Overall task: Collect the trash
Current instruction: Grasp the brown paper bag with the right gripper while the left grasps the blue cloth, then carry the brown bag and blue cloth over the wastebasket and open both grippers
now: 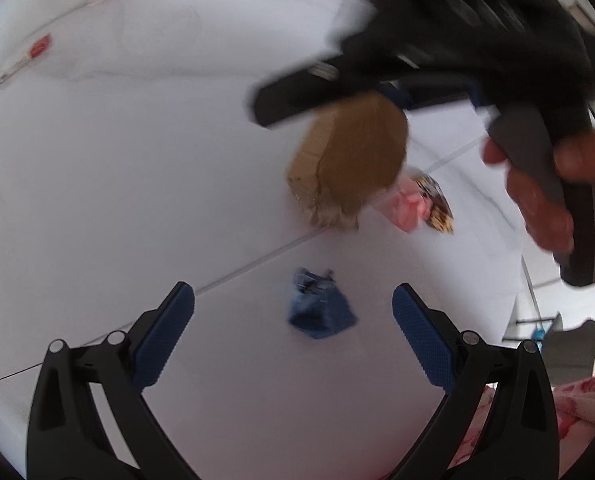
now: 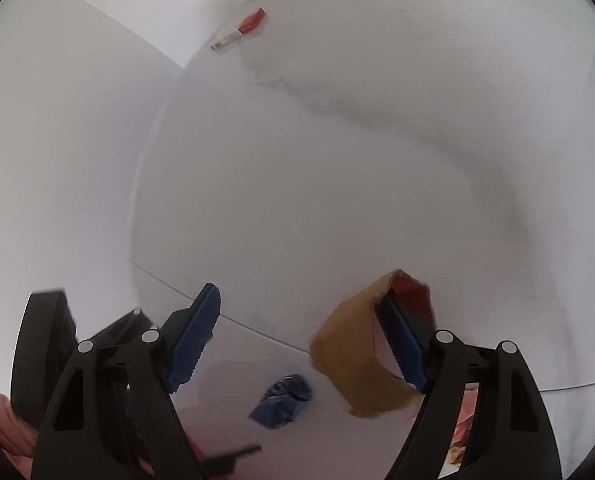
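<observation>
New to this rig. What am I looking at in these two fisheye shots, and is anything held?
No robot arm here: a person carries a hand-held two-finger gripper in each hand, with a fisheye camera on each looking along its blue-padded fingers.

The left wrist view shows the left gripper wide open above a crumpled blue wrapper on the white floor. It also shows the person's right hand carrying the other tool.

In the right wrist view, the right gripper is open too, but a brown paper bag hangs hooked over one finger.

Other litter: a pink wrapper, a patterned wrapper and a red-and-white packet near the wall.
</observation>
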A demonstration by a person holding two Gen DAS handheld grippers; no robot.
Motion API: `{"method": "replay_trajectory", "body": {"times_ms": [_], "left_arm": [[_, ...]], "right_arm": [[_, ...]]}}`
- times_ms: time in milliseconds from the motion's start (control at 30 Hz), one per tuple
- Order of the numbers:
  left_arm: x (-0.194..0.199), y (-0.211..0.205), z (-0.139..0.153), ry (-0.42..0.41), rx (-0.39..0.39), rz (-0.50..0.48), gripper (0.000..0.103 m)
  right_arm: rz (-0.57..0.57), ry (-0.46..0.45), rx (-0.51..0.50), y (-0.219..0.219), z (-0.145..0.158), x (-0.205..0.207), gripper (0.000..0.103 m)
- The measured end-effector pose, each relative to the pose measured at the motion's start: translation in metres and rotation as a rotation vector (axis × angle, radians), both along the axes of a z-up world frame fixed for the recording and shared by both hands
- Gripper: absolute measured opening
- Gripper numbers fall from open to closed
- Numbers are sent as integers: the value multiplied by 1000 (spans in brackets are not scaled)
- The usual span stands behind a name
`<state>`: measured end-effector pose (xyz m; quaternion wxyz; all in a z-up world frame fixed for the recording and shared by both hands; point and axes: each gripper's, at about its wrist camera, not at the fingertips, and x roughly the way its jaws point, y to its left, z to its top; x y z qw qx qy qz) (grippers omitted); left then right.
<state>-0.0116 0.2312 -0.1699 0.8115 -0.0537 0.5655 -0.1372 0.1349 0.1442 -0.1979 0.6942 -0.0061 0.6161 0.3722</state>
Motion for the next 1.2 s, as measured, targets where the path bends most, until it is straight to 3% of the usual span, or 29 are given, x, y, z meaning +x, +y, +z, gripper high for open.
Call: {"method": "replay_trajectory", "body": {"times_ms": [33,100,133,200,400,433,467,633,800,1033,1200], "left_arm": [[1,-5,-3,2,7,-16,95],[3,-13,-8,6,20,-39,94],[5,-16,-11,10,25,-51,89],[9,-18,-16,25,26,-56,80],[14,-16,-25,55,0,-32,42],[14,-16,-25,61,-10,-30,33],[15,-16,-24,59,-13,-26,30],[14,-13,-13,40,-31,-5,28],[12,-18,13,-4,-31,-21,28],[17,-80,62,-72,-60,-169,28],[17,-146,82,-85,-130,-327,28]], "right_arm": [[4,-9,-25,1,-2,0,79],[7,-21,-75,3,-7,0,66],[7,-13,-84,3,-10,0,62],[2,2,-108,0,-17,0,43],[-35,41,-112,-19,-27,-1,9],[-48,46,-104,-24,-28,0,9],[-66,48,-95,-30,-29,0,9],[-130,53,-30,-57,-19,-3,9],[-198,-4,39,-103,19,-23,9],[-428,-81,26,-236,64,-104,9],[-673,-52,-82,-343,42,-178,9]]}}
